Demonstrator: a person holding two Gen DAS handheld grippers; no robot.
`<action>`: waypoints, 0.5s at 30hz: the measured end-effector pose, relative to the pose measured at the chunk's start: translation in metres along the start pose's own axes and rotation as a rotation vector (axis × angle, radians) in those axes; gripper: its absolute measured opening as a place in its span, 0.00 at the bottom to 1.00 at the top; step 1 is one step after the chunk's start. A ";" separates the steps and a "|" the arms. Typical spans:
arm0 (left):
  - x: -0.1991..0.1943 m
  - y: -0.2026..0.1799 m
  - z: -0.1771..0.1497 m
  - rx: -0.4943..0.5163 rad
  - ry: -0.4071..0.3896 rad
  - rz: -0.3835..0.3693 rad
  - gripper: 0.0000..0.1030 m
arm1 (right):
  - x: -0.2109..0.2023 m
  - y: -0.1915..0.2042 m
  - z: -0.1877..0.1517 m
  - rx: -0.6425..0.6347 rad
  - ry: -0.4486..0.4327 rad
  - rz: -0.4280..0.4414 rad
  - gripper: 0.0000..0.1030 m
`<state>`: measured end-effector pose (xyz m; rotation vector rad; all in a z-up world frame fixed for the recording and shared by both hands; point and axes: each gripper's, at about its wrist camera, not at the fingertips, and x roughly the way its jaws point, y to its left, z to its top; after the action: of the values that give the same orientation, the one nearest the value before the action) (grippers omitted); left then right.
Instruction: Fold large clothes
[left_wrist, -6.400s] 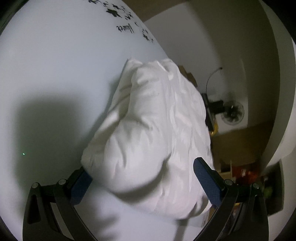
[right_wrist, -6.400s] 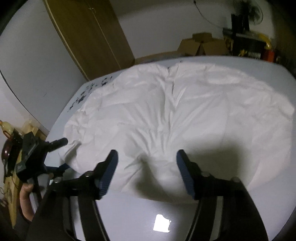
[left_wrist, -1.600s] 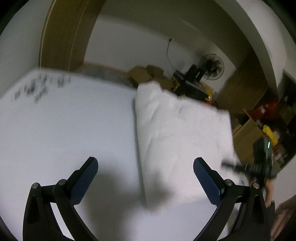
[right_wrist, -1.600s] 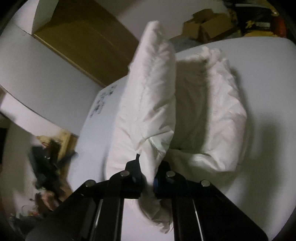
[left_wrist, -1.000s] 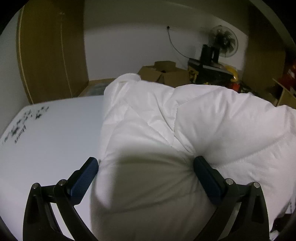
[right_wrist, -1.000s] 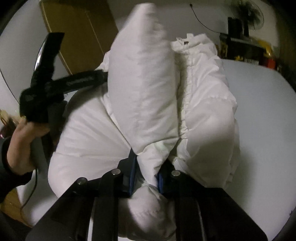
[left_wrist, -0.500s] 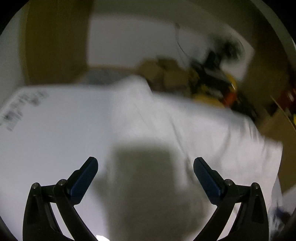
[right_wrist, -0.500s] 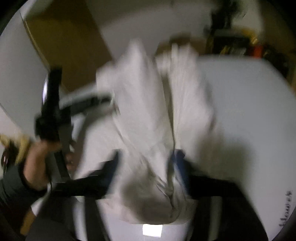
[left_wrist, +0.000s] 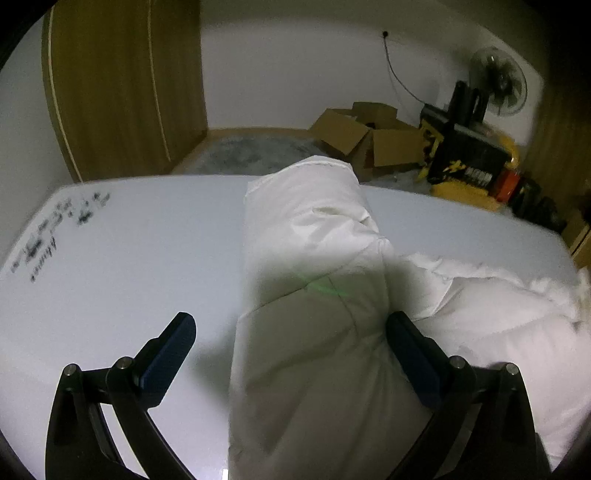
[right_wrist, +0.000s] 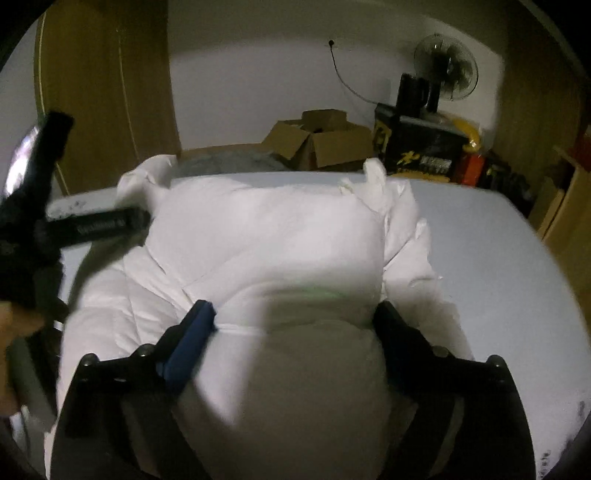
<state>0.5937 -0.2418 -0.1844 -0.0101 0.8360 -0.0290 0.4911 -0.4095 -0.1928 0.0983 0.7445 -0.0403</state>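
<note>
The right gripper (right_wrist: 291, 321) has its jaws opening wide over the white padded jacket (right_wrist: 266, 236), pinching nothing, presumably because the fold it carried across now rests on the stack and needs no hold. The left gripper (left_wrist: 291, 332) also stands wide open, straddling the jacket's near edge without clamping it, likely ready to press or tidy. The jacket lies on the pale table (left_wrist: 122, 258), bundled into thick, puffy layers with quilted seams and a frilled edge spilling to 1 side, not yet compact.
</note>
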 end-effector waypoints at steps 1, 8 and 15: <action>0.002 -0.003 -0.001 0.005 -0.004 0.010 1.00 | 0.007 -0.005 0.004 0.014 0.010 0.020 0.93; 0.019 -0.007 -0.012 0.021 0.031 0.041 1.00 | 0.022 0.000 -0.002 0.006 0.035 0.013 0.97; 0.029 -0.010 -0.015 0.047 0.072 0.057 1.00 | 0.030 0.001 -0.005 0.006 0.067 0.007 0.98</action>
<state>0.6012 -0.2526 -0.2157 0.0591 0.9067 0.0045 0.5098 -0.4082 -0.2160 0.1083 0.8109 -0.0329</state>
